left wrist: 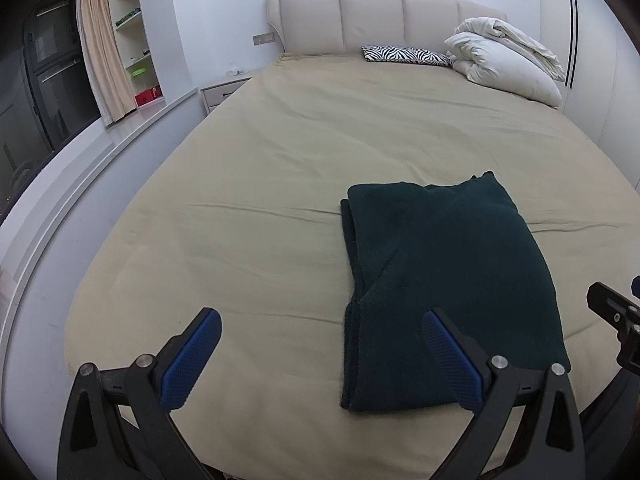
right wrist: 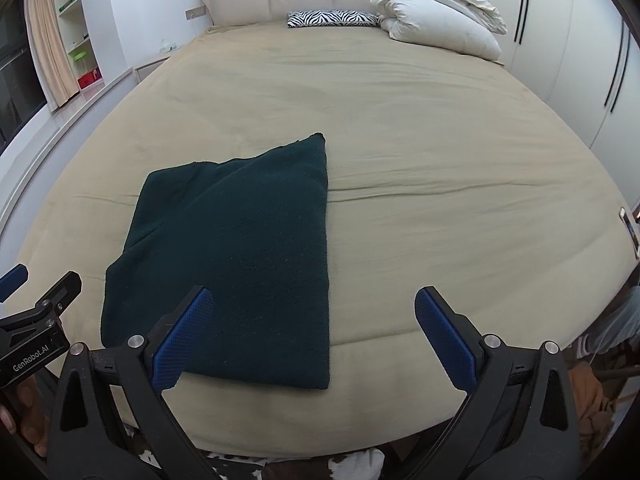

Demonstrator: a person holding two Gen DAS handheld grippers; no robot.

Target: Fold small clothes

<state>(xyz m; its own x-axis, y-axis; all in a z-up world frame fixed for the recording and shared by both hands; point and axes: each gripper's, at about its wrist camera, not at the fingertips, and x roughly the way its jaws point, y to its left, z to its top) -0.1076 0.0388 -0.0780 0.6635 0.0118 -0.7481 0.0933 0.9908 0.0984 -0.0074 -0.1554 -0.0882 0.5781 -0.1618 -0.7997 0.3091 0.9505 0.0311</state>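
While both tools hang above the near edge of the bed, the left gripper (left wrist: 320, 336) has its blue-padded jaws spread wide and holds nothing, and the right gripper (right wrist: 314, 312) is likewise spread and empty. Between them, on the tan bed sheet (left wrist: 260, 152), lies a dark green knit garment (right wrist: 236, 260), folded into a thick, roughly rectangular stack near the foot of the mattress. The fabric looks soft, limp and light, likely to sag and slide apart if lifted by one layer; a pinch through all layers at the near corners appears the surest hold. Its far right corner peaks upward, and layered edges show along its left side.
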